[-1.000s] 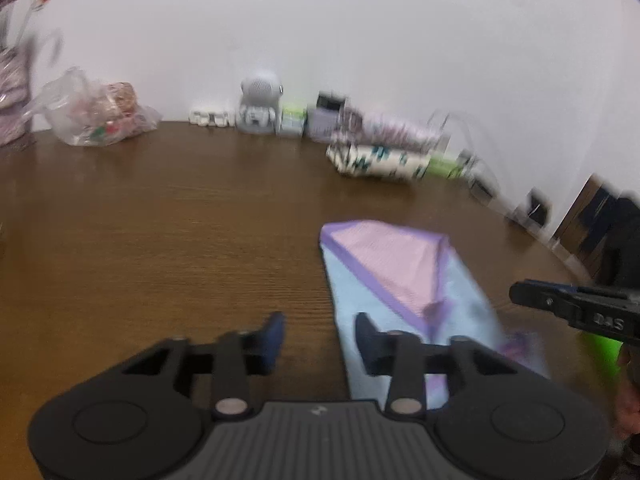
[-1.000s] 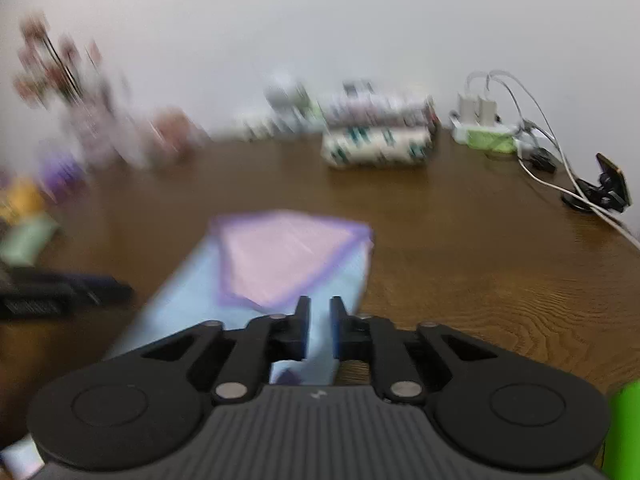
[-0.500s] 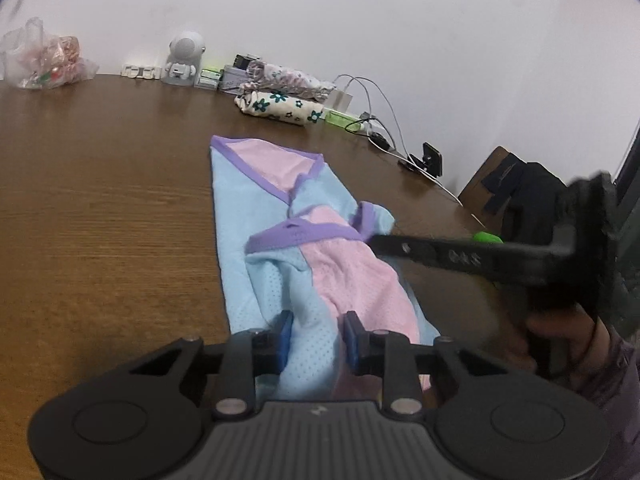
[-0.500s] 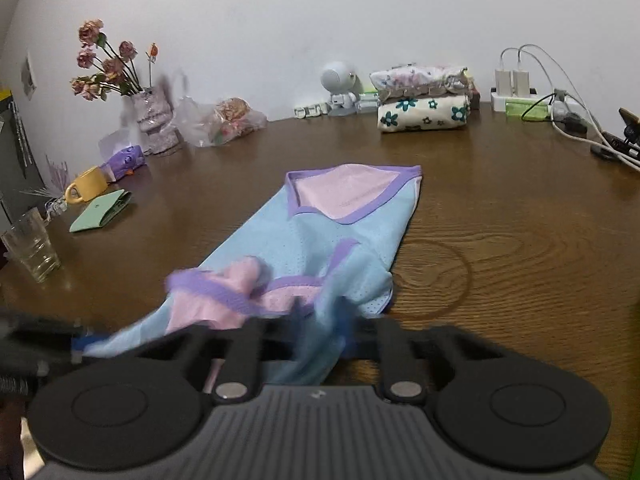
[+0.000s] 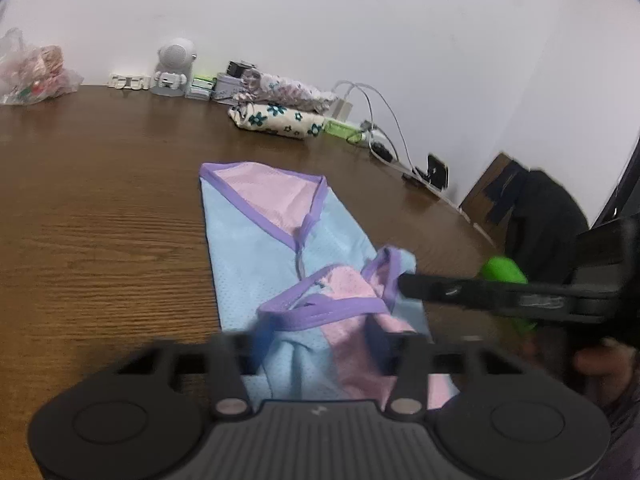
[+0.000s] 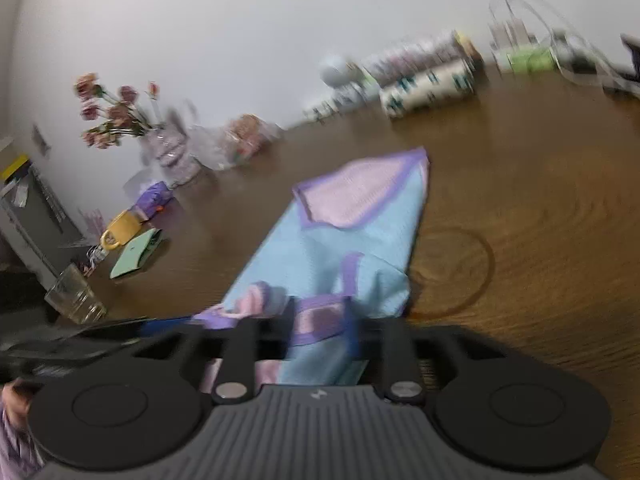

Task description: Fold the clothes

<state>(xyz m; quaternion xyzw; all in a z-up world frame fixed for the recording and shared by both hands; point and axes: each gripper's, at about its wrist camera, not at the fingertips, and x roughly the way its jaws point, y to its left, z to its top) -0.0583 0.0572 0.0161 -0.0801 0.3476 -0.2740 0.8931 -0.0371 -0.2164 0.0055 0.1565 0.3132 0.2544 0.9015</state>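
A light blue garment point(image 5: 256, 240) with pink panels and purple trim lies lengthwise on the brown wooden table point(image 5: 100, 220). Its far end is folded flat; its near end is bunched up. My left gripper point(image 5: 318, 340) is at that near end, its blurred fingers wide apart and in motion, with loose cloth between them. In the right wrist view the garment point(image 6: 352, 240) runs away from my right gripper point(image 6: 320, 332), whose jaws are opening around a purple-banded fold. The right gripper point(image 5: 404, 286) also reaches in from the right in the left wrist view.
Folded floral clothes point(image 5: 280, 116), a white robot figure point(image 5: 174, 64), a plastic bag point(image 5: 32, 76) and cables point(image 5: 372, 128) line the far wall. A chair with dark clothing point(image 5: 536, 208) stands beyond the table's right edge. A glass point(image 6: 74, 296), a green card point(image 6: 136, 254) and a vase of flowers point(image 6: 120, 120) sit left.
Both grippers' fingers stand wider apart than half a second ago. The bunched near end of the garment has sunk lower towards the table. Both views have shifted and tilted.
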